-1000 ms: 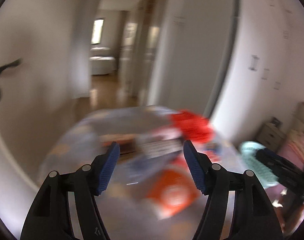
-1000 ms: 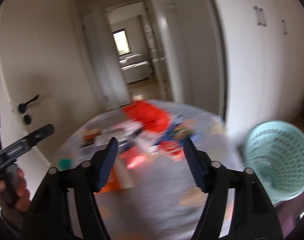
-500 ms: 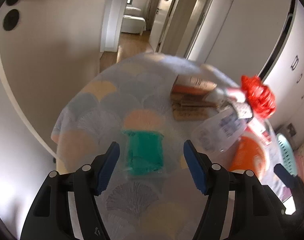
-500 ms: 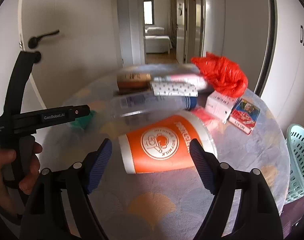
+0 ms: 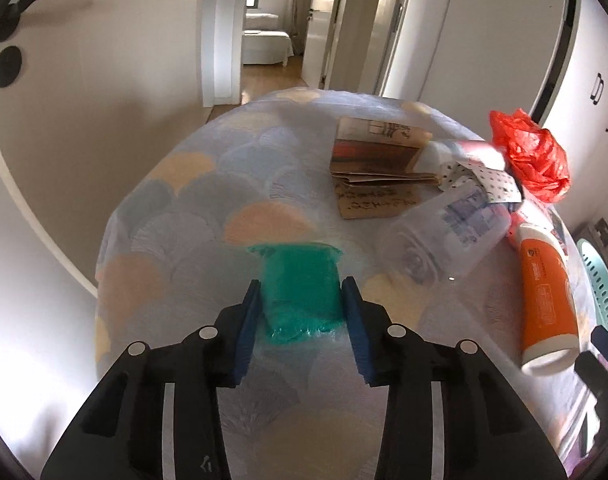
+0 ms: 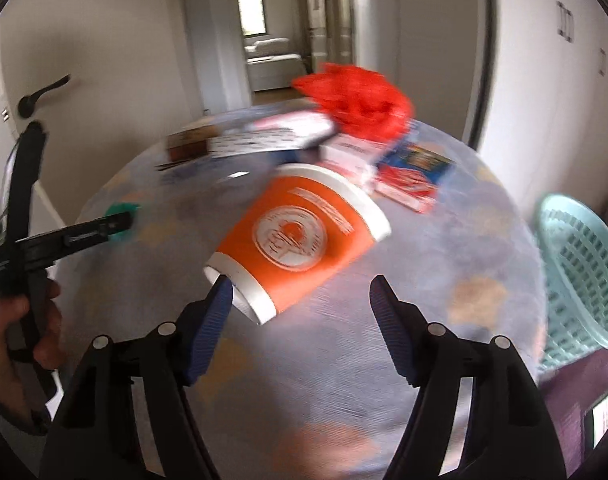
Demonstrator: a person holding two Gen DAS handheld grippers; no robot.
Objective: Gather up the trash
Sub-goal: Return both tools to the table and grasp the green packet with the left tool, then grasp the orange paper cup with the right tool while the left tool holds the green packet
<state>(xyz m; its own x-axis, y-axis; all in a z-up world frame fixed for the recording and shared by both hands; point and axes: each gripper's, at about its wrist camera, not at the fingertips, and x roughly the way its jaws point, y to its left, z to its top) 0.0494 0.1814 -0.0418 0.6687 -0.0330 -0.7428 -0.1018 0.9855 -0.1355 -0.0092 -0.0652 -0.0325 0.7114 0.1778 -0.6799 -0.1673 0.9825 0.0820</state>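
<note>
Left hand-held gripper (image 5: 302,304): black plastic frame w/ blue ribbed pads, round silver screws at pivots, small white mark low on left arm. Right hand-held gripper (image 6: 298,298): same build, blue pads, silver screws. Left hand (image 6: 22,334): bare skin, dark sleeve cuff at wrist; black handle w/ white lettering.

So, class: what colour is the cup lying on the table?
Orange cup with white rims, clearest in the right wrist view.

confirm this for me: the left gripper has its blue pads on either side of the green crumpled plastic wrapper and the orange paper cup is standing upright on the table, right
Not quite. The orange paper cup is lying on its side on the round table, not upright, as the right wrist view shows. The rest holds: the left gripper has its blue pads on either side of the green crumpled plastic wrapper.
</note>
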